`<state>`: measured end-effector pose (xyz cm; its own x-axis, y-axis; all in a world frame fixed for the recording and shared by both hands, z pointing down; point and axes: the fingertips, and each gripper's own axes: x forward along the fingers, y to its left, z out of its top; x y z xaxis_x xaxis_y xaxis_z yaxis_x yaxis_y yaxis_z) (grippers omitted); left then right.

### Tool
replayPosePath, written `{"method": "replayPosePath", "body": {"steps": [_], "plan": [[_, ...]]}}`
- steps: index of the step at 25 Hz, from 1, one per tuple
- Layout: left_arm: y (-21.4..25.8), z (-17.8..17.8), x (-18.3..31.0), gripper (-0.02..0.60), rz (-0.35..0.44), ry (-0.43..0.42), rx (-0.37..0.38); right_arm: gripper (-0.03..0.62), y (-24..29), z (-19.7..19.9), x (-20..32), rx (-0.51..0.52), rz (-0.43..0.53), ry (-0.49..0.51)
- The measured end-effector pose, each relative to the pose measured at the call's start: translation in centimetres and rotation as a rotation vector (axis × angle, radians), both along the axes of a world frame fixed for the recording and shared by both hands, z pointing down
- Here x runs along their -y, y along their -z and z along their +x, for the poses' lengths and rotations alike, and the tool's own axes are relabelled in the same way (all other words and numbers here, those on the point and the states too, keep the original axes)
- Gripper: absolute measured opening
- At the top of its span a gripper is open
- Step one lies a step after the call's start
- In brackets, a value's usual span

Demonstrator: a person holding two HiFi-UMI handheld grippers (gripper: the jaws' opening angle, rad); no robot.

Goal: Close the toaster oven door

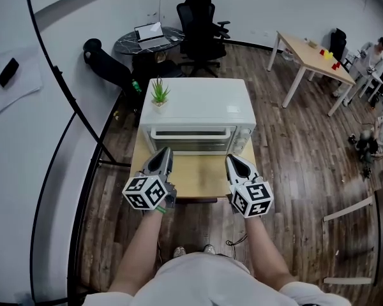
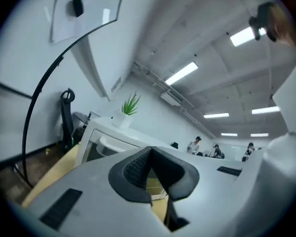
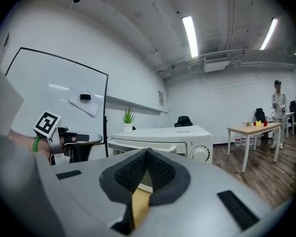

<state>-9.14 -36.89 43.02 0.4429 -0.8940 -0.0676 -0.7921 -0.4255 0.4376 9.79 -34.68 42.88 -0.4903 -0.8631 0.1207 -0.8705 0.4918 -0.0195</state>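
A person stands over a small wooden table (image 1: 201, 178) with a two-jaw gripper in each hand, both pointed at the white toaster oven (image 1: 198, 107) that sits on the far half of the tabletop. The oven door (image 1: 188, 134) stands upright and shut against the oven's front, its handle bar running across the top edge. The left gripper (image 1: 166, 152) hovers just in front of the door's left end, and the right gripper (image 1: 232, 160) just in front of its right end, near the control knob (image 3: 201, 153). Neither touches the oven, as far as the head view shows.

Both tongs are clenched on nothing. Each gripper view shows the ribbed black pads pressed together at the tips, with only the tabletop visible in the gap lower down. The left tool sits rolled to one side, so its own view tilts.

A small potted plant (image 1: 159, 93) stands on the oven's top at the back left corner. Beyond it are a black office chair (image 1: 201, 27) and an open laptop (image 1: 150, 34) on a dark round table. A long wooden table (image 1: 313, 56) stands well apart at the right, with several people in the background (too small to make out what they are doing). A whiteboard (image 1: 32, 126) on a dark curved frame fills the left side.
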Motion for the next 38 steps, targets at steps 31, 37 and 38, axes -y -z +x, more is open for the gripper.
{"method": "replayPosePath", "body": {"steps": [31,37,38], "plan": [[3.6,0.6,-2.6,0.012,0.134,0.055,0.409,0.000,4.8,1.8,-0.5,-0.042,0.127,-0.033],[3.8,0.5,-2.6,0.012,0.133,0.056,0.407,0.000,4.8,1.9,-0.5,-0.038,0.129,-0.032],[3.8,0.5,-2.6,0.012,0.133,0.055,0.406,0.000,4.8,1.9,-0.5,-0.038,0.129,-0.031]]}}
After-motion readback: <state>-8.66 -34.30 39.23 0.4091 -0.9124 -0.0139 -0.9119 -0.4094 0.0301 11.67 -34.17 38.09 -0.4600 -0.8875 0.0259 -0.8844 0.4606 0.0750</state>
